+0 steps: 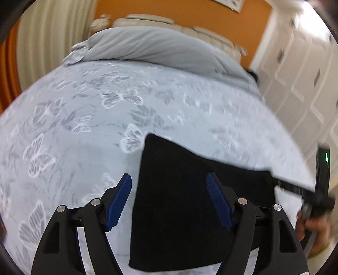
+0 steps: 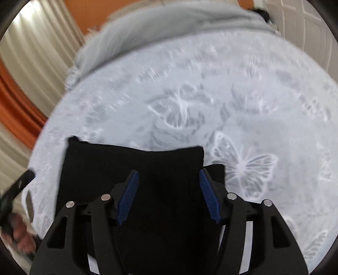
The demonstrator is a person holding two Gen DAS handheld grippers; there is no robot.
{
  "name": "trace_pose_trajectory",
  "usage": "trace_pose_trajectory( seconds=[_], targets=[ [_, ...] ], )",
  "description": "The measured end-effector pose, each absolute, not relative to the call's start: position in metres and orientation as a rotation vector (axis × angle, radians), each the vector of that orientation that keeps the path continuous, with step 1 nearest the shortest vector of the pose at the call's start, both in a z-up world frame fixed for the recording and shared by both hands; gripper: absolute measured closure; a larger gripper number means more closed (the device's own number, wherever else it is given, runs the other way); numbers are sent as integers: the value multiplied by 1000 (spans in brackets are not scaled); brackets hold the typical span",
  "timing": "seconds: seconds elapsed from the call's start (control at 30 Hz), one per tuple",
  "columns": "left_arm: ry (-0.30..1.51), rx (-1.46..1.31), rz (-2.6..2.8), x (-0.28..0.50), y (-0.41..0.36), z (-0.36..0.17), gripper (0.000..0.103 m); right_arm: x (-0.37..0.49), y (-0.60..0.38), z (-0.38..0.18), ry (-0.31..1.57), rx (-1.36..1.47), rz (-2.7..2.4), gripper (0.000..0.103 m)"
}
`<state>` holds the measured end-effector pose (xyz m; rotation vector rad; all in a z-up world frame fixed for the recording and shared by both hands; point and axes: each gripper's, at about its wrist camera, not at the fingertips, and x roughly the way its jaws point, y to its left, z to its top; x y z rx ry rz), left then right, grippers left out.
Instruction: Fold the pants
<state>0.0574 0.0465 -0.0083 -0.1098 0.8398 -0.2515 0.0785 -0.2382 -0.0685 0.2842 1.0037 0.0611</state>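
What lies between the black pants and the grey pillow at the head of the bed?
Only bare butterfly-print bedspread separates the pants from the pillow, clearest in the left wrist view.

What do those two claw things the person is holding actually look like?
Both look alike. The left gripper and right gripper have matte black angular frames with cut-out holes, silver round pins at the joints, and ribbed dark blue pads lining the fingers. No cables or sleeves show.

Honestly can't read a single thing here, no text, labels, brands or numbers in either view, and the framed picture (image 1: 229, 3) is way too blurry.
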Motion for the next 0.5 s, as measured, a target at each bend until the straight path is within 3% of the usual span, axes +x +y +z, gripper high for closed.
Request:
trace_pose_trajectory(
  seconds=[0.03,0.27,0.43,0.5],
  targets=[
    [846,-60,-236,54,39,-16,32,81,-234,-70,1004,270,79,77],
    [894,-52,-233,60,34,-39,32,53,-226,-5,778,285,172,77],
    [944,-40,-169,67,35,-53,30,73,-269,-75,1047,272,-90,72],
    [962,-51,-164,69,36,-56,30,62,-280,-64,1024,375,-41,72]
  ],
)
